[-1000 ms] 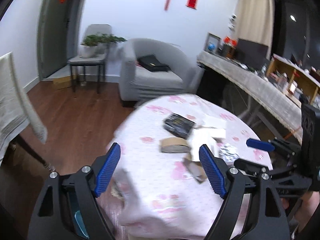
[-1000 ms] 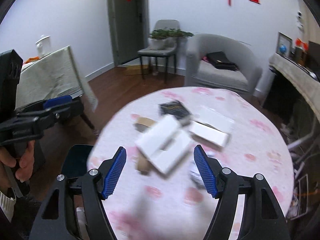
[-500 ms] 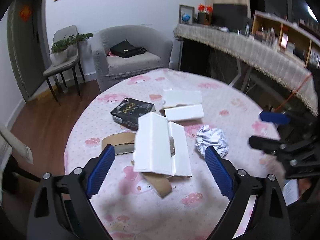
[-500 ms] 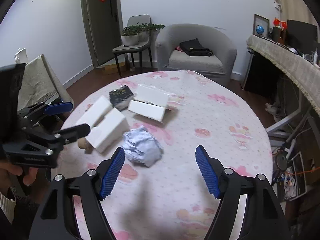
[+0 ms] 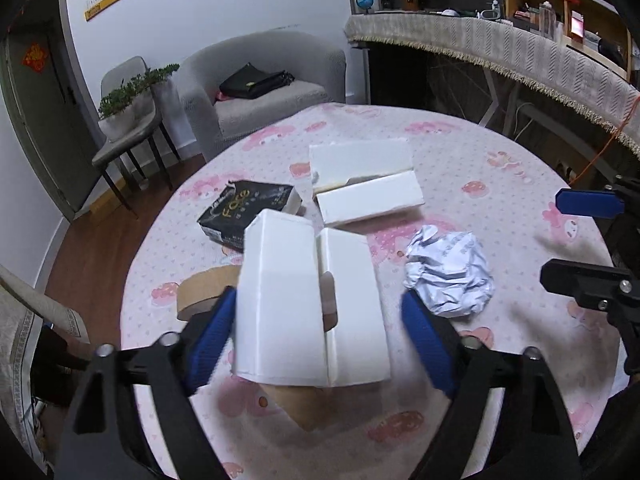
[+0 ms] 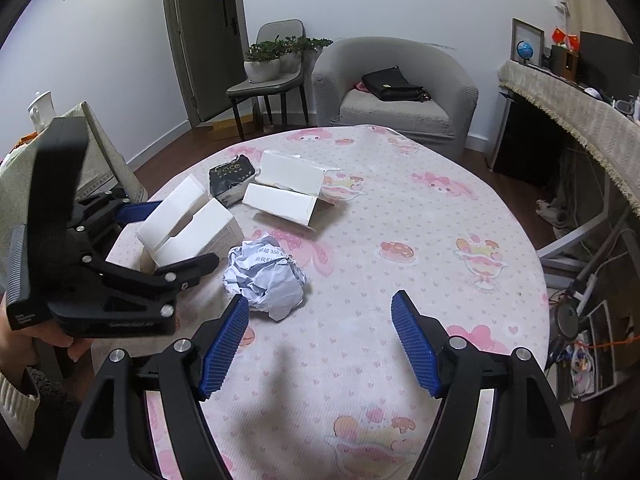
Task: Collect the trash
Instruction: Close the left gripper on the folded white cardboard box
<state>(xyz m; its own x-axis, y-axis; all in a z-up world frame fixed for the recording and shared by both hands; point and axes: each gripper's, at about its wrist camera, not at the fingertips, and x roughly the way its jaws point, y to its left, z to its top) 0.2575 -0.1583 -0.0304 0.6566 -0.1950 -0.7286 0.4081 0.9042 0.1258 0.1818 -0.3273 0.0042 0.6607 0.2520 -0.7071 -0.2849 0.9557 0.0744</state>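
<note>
Trash lies on a round table with a pink cartoon cloth point(image 5: 500, 168) point(image 6: 420, 240). My left gripper point(image 5: 316, 336) is open, its jaws around a folded-open white carton point(image 5: 304, 304), not closed on it; it also shows in the right wrist view point(image 6: 188, 224). A crumpled paper ball point(image 5: 450, 272) point(image 6: 266, 276) lies right of it. My right gripper point(image 6: 320, 344) is open and empty, just short of the ball. A second white carton point(image 5: 364, 184) point(image 6: 288, 190), a black box point(image 5: 248, 210) point(image 6: 232, 174) and brown cardboard pieces point(image 5: 204, 292) lie farther back.
A grey armchair point(image 6: 396, 92) with a black bag, and a chair with plants point(image 6: 276, 76), stand behind the table. A long covered counter point(image 5: 500, 48) runs along the right. A cloth-covered table point(image 6: 92, 152) stands left. Wooden floor surrounds.
Both grippers swung toward the table and came closer. My left gripper moved in over the white carton, which now sits between its open jaws. My right gripper neared the paper ball.
</note>
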